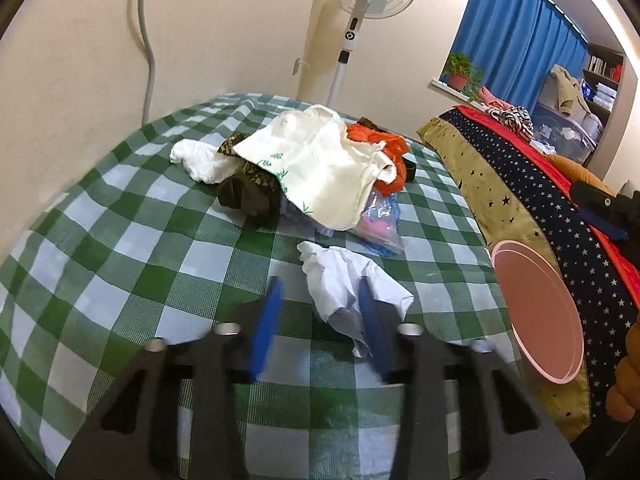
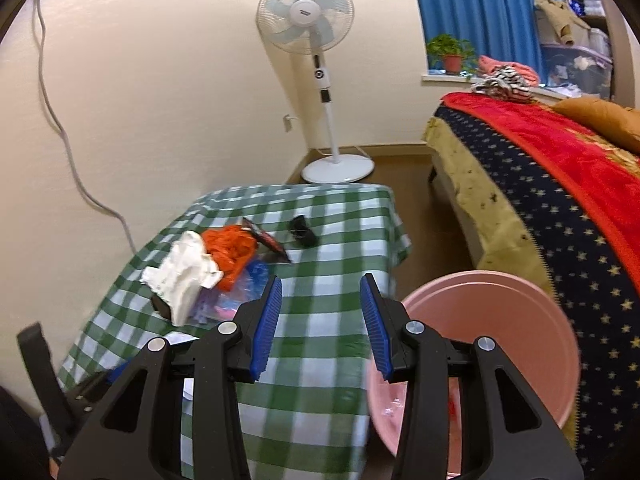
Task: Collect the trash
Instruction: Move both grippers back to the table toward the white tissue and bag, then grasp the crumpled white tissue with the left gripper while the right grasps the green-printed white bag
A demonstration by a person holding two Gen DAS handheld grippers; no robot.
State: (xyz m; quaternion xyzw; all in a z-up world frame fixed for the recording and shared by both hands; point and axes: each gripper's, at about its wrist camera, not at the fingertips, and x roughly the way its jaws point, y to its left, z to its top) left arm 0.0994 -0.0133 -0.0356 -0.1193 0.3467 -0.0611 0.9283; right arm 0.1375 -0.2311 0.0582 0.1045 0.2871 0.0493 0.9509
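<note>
Crumpled paper (image 1: 352, 284) lies on our checked tablecloth (image 1: 120, 240), just before the trash heap (image 1: 312, 168); our left gripper (image 1: 322, 308) gapes around it, ungripped. Our right gripper (image 2: 322, 316) hangs released beside the pink bin (image 2: 500, 320).

A left claw (image 1: 320, 304) with 2 blue pads (image 1: 266, 328) spread apart hovers low over a table (image 1: 120, 240) covered in green and white checks. A crumpled white tissue (image 1: 348, 284) lies at the right pad. Farther back sits a pile: cream cloth bag (image 1: 320, 168), orange bag (image 1: 376, 148), blue plastic (image 1: 384, 224). A pink bin (image 1: 536, 312) stands at the table's right edge.
</note>
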